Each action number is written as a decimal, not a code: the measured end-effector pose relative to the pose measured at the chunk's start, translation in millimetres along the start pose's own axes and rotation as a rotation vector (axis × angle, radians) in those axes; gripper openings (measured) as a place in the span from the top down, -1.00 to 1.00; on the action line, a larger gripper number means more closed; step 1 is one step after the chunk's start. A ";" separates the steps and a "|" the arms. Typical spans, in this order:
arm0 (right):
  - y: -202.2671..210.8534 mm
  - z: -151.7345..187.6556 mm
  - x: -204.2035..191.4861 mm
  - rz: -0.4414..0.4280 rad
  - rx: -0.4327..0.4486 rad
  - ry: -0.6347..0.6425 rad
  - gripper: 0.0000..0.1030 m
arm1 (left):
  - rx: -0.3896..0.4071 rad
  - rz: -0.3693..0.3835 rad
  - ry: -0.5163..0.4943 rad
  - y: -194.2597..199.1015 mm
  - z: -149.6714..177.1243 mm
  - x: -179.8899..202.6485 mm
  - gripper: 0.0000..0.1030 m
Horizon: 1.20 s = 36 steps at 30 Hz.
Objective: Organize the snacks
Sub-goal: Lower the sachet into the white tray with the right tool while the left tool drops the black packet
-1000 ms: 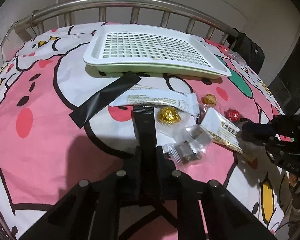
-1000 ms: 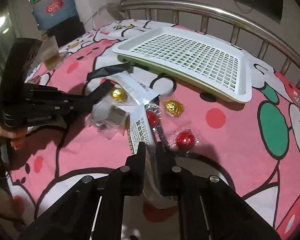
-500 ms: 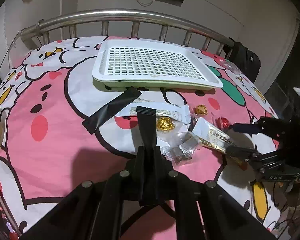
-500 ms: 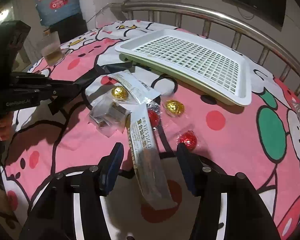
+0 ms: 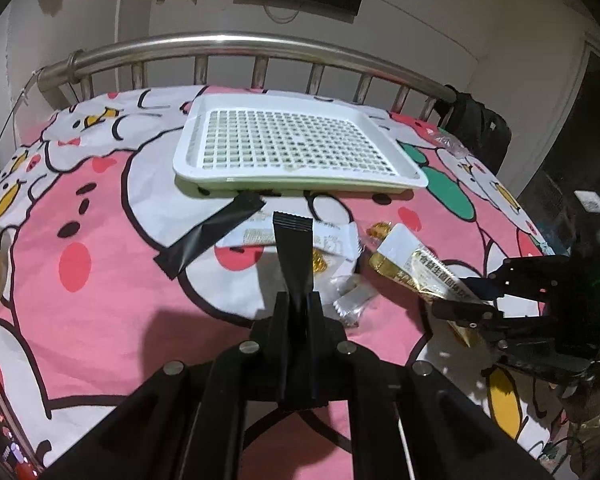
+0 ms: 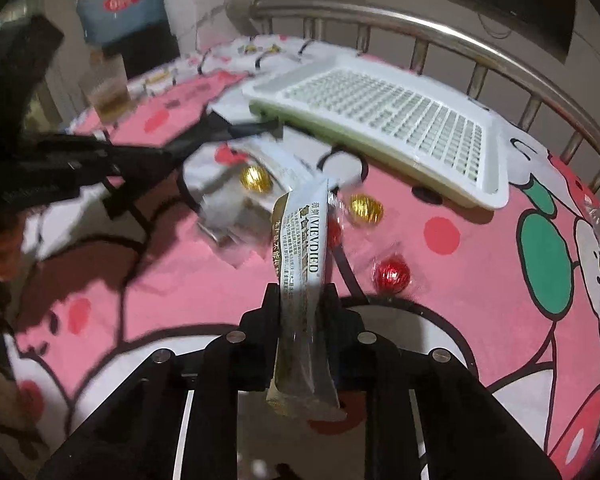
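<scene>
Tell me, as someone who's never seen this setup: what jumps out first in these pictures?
Each pair of tongs is clamped on a snack packet: the left tongs hold a black sachet, the right tongs a silver-and-gold packet. Behind them, an empty white perforated tray sits on the pink cartoon bedspread near the metal bed rail. Between tray and tongs lie shiny foil candies, gold and red.
</scene>
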State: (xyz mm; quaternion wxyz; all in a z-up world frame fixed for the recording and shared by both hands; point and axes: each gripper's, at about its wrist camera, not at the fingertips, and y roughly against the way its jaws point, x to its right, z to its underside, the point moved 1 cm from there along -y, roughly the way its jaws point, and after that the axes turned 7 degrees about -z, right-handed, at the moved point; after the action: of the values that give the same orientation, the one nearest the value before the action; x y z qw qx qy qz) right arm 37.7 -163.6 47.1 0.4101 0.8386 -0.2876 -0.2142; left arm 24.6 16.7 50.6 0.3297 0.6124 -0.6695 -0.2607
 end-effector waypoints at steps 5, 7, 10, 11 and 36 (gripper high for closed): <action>25.0 -17.7 3.4 -0.035 0.081 -0.050 0.63 | 0.035 0.015 -0.018 9.4 -17.1 7.4 0.82; 32.2 -26.6 9.2 -0.047 0.109 -0.080 0.63 | 0.046 0.024 -0.024 11.4 -26.5 10.8 0.82; 42.6 -43.6 21.4 -0.053 0.149 -0.127 0.63 | 0.059 0.037 -0.041 12.4 -46.7 17.0 0.82; 45.1 -50.8 27.9 -0.060 0.162 -0.153 0.63 | 0.061 0.037 -0.044 11.3 -53.6 18.6 0.82; -55.5 -140.5 141.6 -0.039 0.100 -0.473 0.63 | -0.060 -0.009 0.084 -120.4 -149.7 9.1 0.82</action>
State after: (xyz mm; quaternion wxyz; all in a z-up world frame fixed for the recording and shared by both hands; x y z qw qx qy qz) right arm 243.5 -149.7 65.0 0.2852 0.7898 -0.3694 -0.3980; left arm 216.2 2.2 57.8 0.3748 0.6155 -0.6443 -0.2562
